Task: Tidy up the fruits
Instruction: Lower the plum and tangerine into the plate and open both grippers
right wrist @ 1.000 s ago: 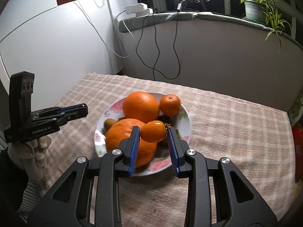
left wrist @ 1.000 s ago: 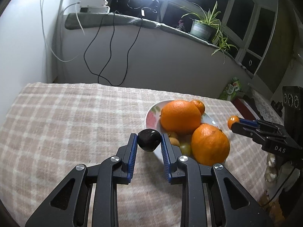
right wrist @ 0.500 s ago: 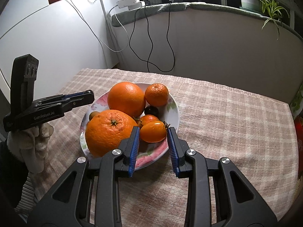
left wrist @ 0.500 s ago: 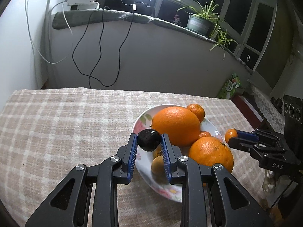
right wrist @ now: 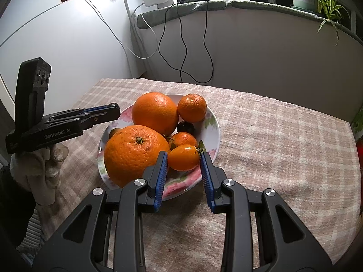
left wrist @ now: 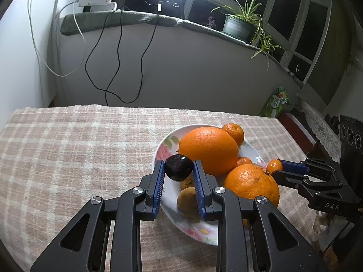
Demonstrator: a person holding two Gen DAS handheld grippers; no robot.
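Observation:
A white floral plate [left wrist: 163,149] [right wrist: 213,122] holds two large oranges [left wrist: 207,149] [right wrist: 133,156], a small mandarin [right wrist: 191,107], another small orange fruit [right wrist: 183,138], a dark plum [right wrist: 185,127] and brown fruits [left wrist: 187,200]. My left gripper [left wrist: 178,167] is shut on a dark plum [left wrist: 178,167] above the plate's left rim. My right gripper [right wrist: 183,157] is shut on a small orange tomato-like fruit [right wrist: 183,157] above the plate's near right rim.
The plate sits on a checked tablecloth [left wrist: 68,149]. A grey wall with hanging black cables [left wrist: 113,68] stands behind the table. A potted plant [left wrist: 238,26] sits on the window ledge. A white fridge [right wrist: 56,40] stands at the left.
Both grippers kept their fruits. The left gripper moved forward over the plate's left rim. The right gripper pulled back toward the plate's near right rim.

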